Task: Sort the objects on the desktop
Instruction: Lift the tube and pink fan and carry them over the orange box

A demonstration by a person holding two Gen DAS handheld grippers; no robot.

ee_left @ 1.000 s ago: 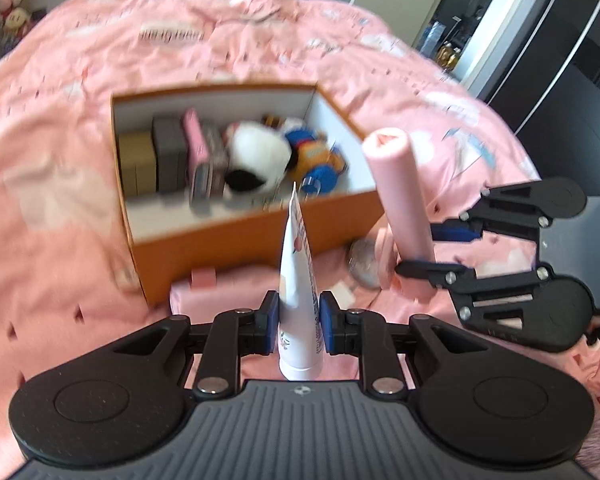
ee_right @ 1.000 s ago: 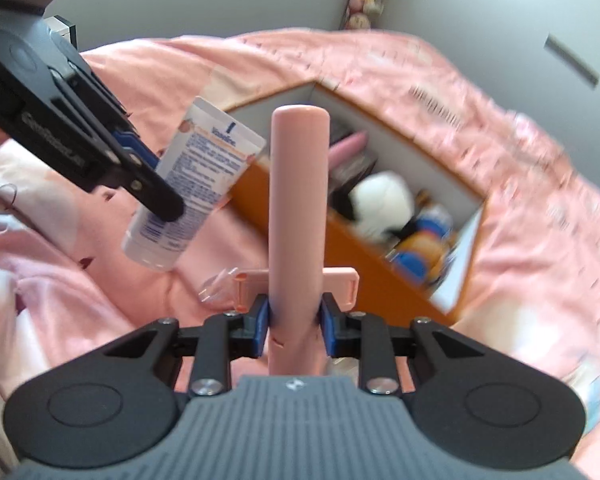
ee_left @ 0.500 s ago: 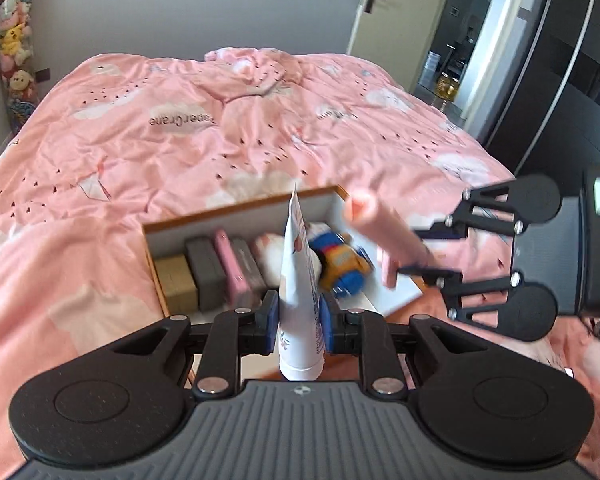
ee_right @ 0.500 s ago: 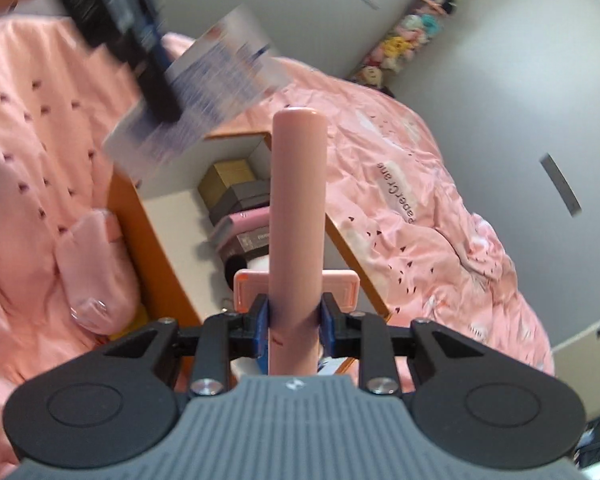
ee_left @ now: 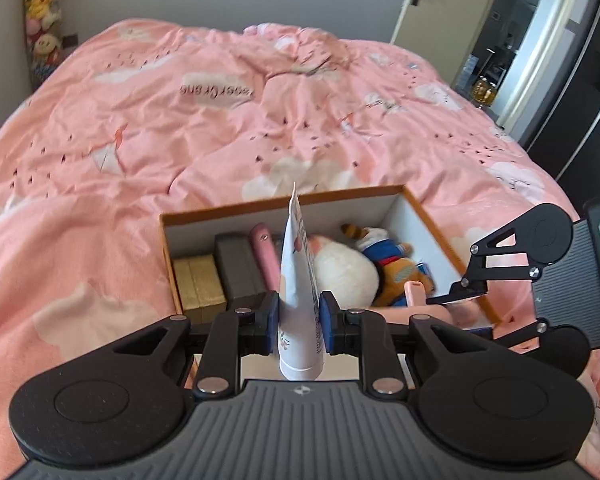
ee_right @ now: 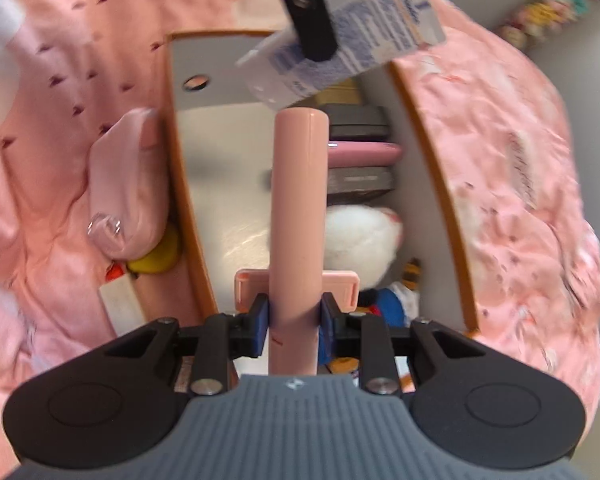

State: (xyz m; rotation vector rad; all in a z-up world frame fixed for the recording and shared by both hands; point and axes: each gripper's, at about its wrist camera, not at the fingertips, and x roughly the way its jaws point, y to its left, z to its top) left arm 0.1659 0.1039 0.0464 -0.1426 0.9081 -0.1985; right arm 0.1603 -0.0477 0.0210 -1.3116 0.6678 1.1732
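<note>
Tube [ee_left: 300, 280]: flat, white, crimped | cylinder [ee_right: 298, 216]: smooth, pink | box [ee_left: 428, 216]: cardboard

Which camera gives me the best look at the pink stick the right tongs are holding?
The right wrist view: the pink stick runs full length up the centre. The left wrist view shows only its lower end by the right tongs.
</note>
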